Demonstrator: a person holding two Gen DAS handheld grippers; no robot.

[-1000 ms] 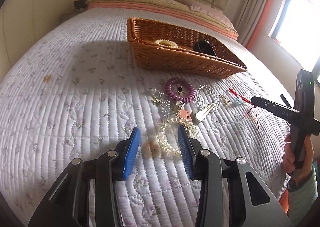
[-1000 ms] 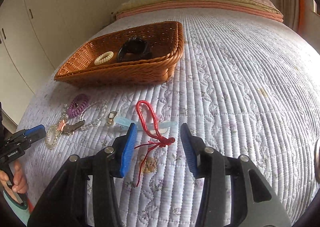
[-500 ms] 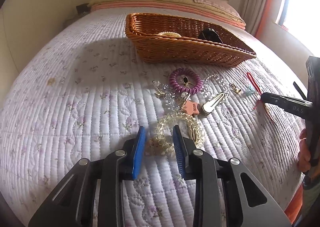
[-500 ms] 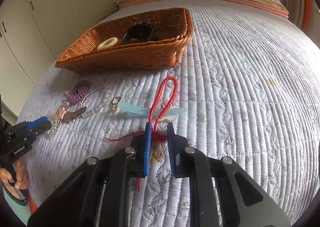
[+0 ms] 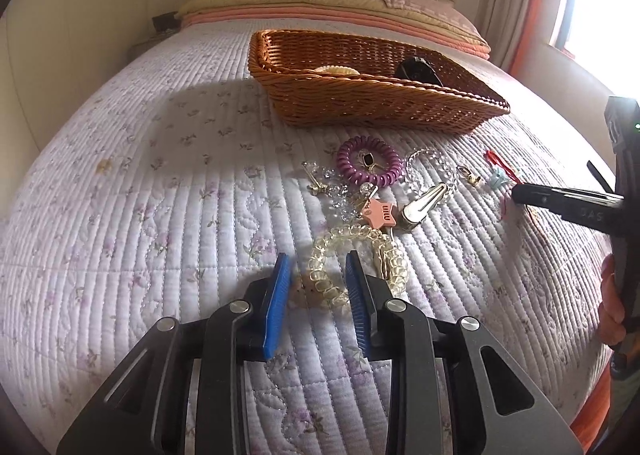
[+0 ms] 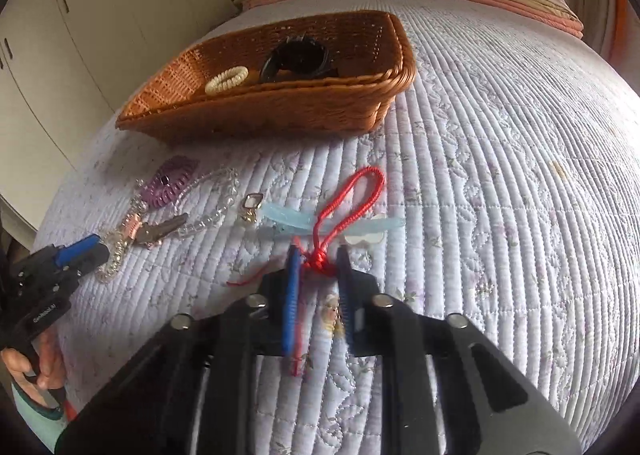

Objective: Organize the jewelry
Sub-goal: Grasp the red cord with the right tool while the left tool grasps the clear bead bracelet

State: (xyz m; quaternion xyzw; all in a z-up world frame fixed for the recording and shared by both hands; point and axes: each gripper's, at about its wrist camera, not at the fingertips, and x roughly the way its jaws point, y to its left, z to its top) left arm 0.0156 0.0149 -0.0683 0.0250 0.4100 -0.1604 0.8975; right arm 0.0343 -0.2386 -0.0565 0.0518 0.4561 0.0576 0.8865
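A clear coil hair tie (image 5: 356, 233) lies on the quilted bed, and its left arc sits between the blue pads of my left gripper (image 5: 318, 255). Those jaws are closing, and a gap still shows beside the left pad. My right gripper (image 6: 318, 251) is closing too, pinching the knot of a red cord bracelet (image 6: 360, 191), whose loop lies over a light blue hair clip (image 6: 288, 217). The brown wicker basket (image 6: 260, 115) stands beyond, holding a cream coil tie (image 6: 227, 79) and a black claw clip (image 6: 298, 57).
A purple coil tie (image 5: 368, 165), a pink star clip (image 5: 382, 213), a metal clip (image 5: 424, 207) and a crystal bracelet (image 5: 430, 159) lie between the basket (image 5: 360, 103) and my left gripper. Pillows are at the far end, wardrobes on the left, a window on the right.
Both pairs of jaws have narrowed. The right gripper came down and closed on the red cord's knot. The left gripper drew up around the clear coil's left arc.
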